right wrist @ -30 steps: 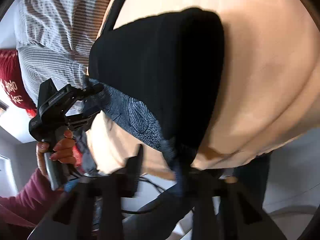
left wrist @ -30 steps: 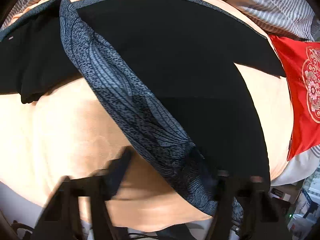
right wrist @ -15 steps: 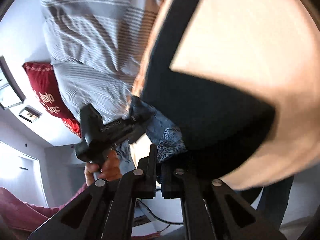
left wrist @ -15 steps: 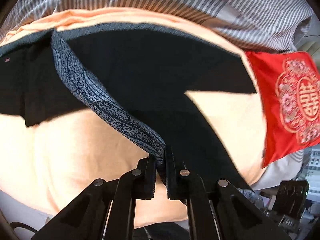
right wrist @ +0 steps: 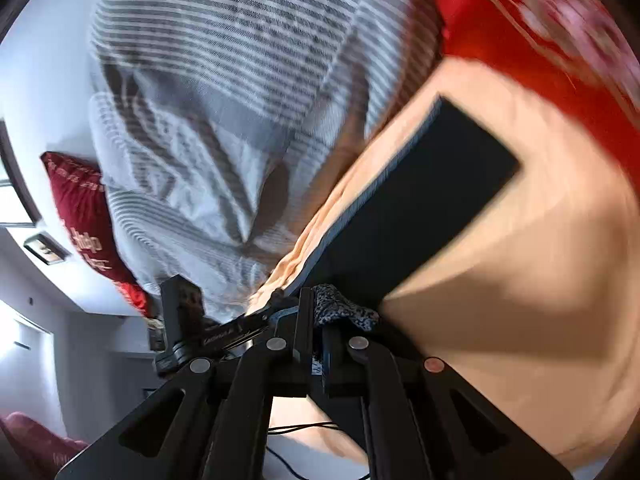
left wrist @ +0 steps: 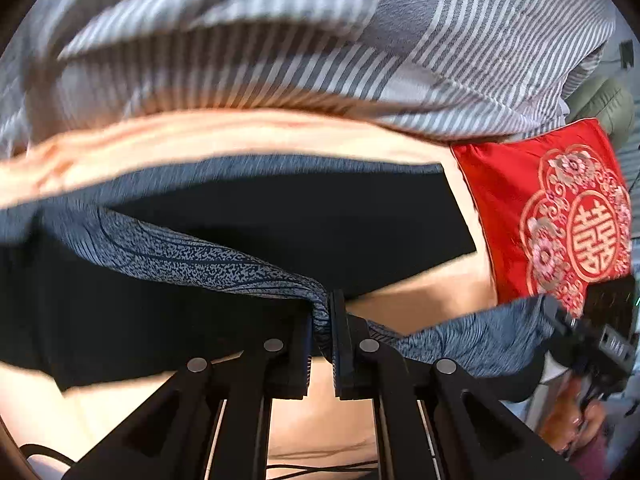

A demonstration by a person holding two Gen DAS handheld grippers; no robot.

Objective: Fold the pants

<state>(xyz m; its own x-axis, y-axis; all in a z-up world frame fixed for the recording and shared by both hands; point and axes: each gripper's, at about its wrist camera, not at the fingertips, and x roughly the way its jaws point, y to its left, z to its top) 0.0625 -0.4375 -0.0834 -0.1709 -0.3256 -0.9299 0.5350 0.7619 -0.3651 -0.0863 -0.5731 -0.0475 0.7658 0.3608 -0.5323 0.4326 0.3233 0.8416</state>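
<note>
The pants (left wrist: 280, 220) are black with a grey-blue patterned side band (left wrist: 192, 256) and lie on a peach sheet (left wrist: 224, 136). My left gripper (left wrist: 322, 320) is shut on the patterned edge of the pants and holds it above the sheet. The band runs on to the right gripper (left wrist: 560, 316), seen at the right edge. In the right wrist view my right gripper (right wrist: 316, 320) is shut on the patterned edge (right wrist: 340, 308), with a black leg (right wrist: 420, 200) stretched over the sheet (right wrist: 520, 280). The left gripper (right wrist: 248, 324) shows close beside it.
A grey striped duvet (left wrist: 320, 40) is piled at the back of the bed. A red embroidered cushion (left wrist: 560, 220) lies at the right. A dark red pillow (right wrist: 84, 208) and a white wall (right wrist: 40, 340) show in the right wrist view. Cables (right wrist: 300, 428) hang below the bed edge.
Both grippers closed on the patterned edge, lifted it and carried it toward the back of the bed. The two grippers have come closer together and the pants lie flatter and narrower.
</note>
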